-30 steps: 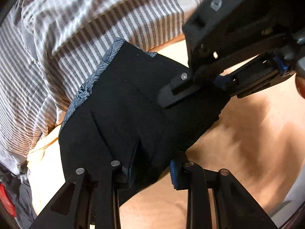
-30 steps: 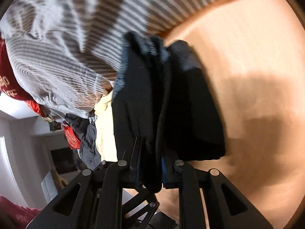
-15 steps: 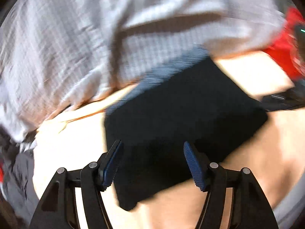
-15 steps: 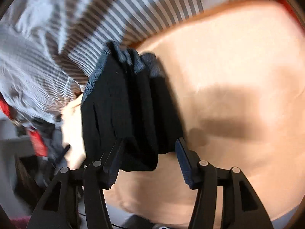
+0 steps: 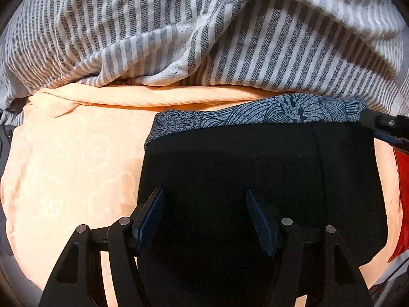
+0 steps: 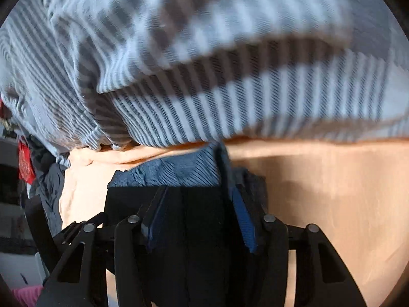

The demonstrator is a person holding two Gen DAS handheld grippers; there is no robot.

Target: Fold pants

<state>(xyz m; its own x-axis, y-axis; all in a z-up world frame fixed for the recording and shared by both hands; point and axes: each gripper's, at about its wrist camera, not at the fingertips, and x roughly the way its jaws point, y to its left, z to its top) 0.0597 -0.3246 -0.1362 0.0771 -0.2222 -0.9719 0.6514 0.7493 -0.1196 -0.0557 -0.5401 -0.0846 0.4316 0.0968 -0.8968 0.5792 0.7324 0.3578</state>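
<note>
The black pants (image 5: 255,179) lie folded flat on the peach sheet (image 5: 76,166), their blue-grey patterned waistband (image 5: 268,113) toward the striped cover. My left gripper (image 5: 204,199) hovers open over the near part of the pants, and its pads touch nothing. One fingertip of the right gripper (image 5: 383,125) shows at the waistband's right corner. In the right wrist view the right gripper (image 6: 198,199) has its jaws closing on a bunched fold of the black pants (image 6: 199,243) just below the waistband (image 6: 179,171). The cloth fills the gap between the pads.
A grey-and-white striped cover (image 5: 204,38) is heaped along the far edge of the sheet. Red cloth (image 5: 401,192) lies at the right edge. Dark clothes (image 6: 48,186) and a red item (image 6: 25,163) sit off the left side, and bare peach sheet (image 6: 332,204) spreads to the right.
My left gripper let go of the pants, opened wide and rolled and shifted over them. The right gripper released its fold, opened, then closed again on cloth near the waistband. The pants now lie flatter.
</note>
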